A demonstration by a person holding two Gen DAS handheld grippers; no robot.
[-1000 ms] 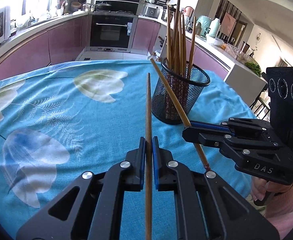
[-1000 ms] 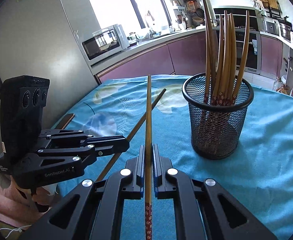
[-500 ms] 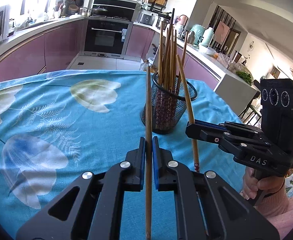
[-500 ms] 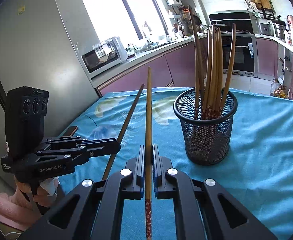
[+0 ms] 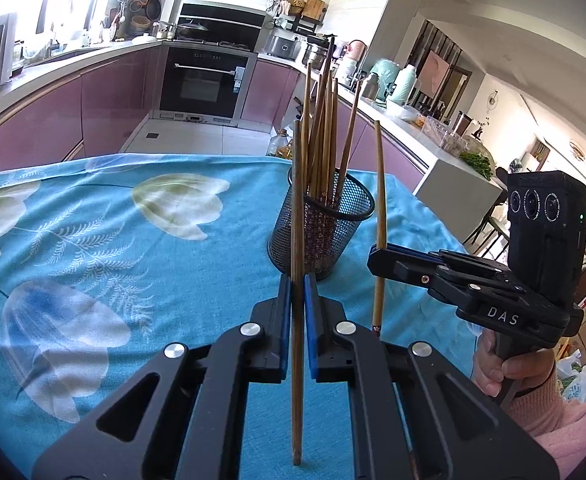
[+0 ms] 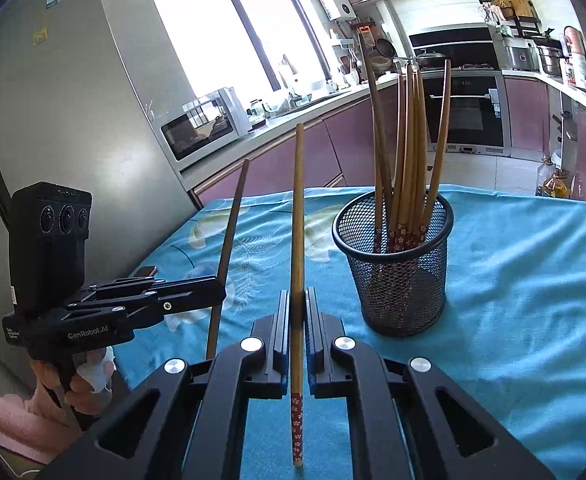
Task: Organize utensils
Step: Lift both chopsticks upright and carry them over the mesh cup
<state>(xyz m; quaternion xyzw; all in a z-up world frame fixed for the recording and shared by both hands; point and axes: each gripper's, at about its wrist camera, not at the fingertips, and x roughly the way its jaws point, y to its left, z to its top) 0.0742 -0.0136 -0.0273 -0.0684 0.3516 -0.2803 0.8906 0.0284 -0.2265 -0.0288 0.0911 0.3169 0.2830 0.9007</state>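
Observation:
A black mesh cup [image 5: 321,228] stands on the table with several wooden chopsticks upright in it. My left gripper [image 5: 297,280] is shut on a plain brown chopstick [image 5: 297,200] that points up and forward, just left of the cup in this view. My right gripper [image 6: 297,296] is shut on a chopstick [image 6: 298,208] with a red flowered end near the camera; the cup [image 6: 393,276] sits to its right. Each gripper also shows from the side in the other view, the right one [image 5: 378,258] and the left one [image 6: 217,290], each holding its stick nearly upright above the cloth.
A teal flowered tablecloth [image 5: 133,260] covers the table, whose edge falls away at the right. A dark phone [image 6: 145,271] lies near the table's left edge. A hand in a pink sleeve [image 5: 501,364] holds the right gripper. Purple kitchen cabinets, an oven and a microwave [image 6: 201,128] stand behind.
Both grippers have lifted a little and tipped their chopsticks from slanted to nearly upright. The cup now sits closer to the middle of both views. Both grips stay shut.

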